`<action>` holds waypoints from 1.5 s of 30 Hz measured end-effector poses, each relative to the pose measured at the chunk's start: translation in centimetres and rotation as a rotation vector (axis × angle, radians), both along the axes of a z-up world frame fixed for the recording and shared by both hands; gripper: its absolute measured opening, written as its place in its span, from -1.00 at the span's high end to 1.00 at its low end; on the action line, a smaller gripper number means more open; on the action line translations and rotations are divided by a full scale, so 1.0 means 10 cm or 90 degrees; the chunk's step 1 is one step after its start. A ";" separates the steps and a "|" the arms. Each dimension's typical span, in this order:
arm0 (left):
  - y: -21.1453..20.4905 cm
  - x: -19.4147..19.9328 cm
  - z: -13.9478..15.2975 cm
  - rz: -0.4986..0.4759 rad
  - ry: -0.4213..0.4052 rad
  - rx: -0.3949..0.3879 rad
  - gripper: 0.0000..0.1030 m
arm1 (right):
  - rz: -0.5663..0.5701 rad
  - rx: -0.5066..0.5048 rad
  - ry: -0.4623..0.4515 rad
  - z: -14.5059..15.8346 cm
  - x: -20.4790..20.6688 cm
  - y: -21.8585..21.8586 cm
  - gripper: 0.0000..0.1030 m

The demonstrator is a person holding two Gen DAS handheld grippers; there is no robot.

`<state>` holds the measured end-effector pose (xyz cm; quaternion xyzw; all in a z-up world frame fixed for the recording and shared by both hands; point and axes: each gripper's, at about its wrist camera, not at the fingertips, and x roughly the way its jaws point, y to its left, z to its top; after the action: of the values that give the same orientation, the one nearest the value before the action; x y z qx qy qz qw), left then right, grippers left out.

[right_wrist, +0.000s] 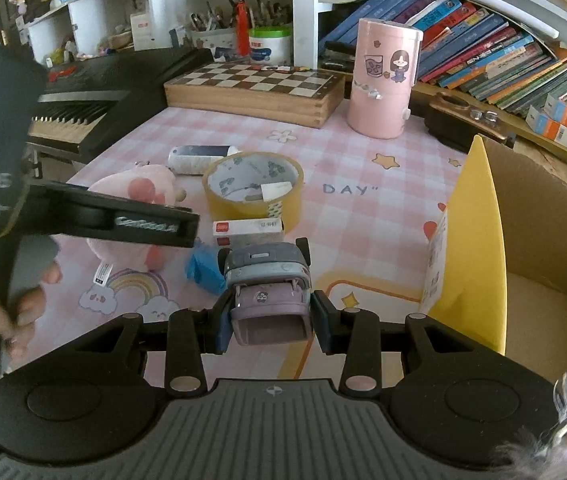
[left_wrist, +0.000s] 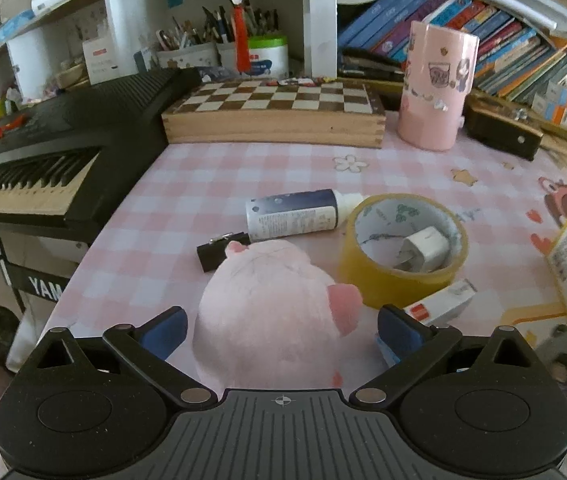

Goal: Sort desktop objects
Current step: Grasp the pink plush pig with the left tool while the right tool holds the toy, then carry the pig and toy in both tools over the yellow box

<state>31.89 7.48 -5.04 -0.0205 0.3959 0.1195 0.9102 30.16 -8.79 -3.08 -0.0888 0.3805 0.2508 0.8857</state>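
The lower part of the pink plush toy is hidden behind the left hand-held gripper body. A small white-and-red box lies ahead and to the right of that gripper, partly cut off by its right finger. The printing on the dark bottle is too small to read. In the right wrist view, the left gripper body blurs across the left of the frame and covers part of the plush toy.

The yellow tape roll lies flat on the table, ahead and to the right of the left gripper. A white charger plug sits inside its ring. A cardboard box with a yellow flap stands open just right of the right hand-held gripper; the visible part of its interior shows only bare cardboard.

The left hand-held gripper has its jaws spread wide on either side of the plush toy, with a gap at each finger, and holds nothing. The right hand-held gripper is closed on a grey and lilac toy car, clamped at its sides. A crumpled blue item lies on the table just ahead and left of the right gripper.
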 end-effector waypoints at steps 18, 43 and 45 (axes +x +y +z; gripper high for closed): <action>0.15 -0.36 0.18 -0.050 -0.031 0.000 -0.24 | -0.061 0.017 0.009 0.07 -0.22 0.01 0.29; 0.38 -1.87 0.62 -0.184 -0.106 -0.070 -0.24 | -0.150 0.052 0.005 0.30 -1.46 0.16 0.28; 0.37 -1.96 0.62 -0.196 -0.103 -0.070 -0.24 | -0.161 0.055 0.012 0.28 -1.59 0.16 0.28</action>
<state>12.26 11.21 1.14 -0.0188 0.3257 -0.0453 0.9442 14.29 -7.22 -0.25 0.0005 0.3855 0.1540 0.9098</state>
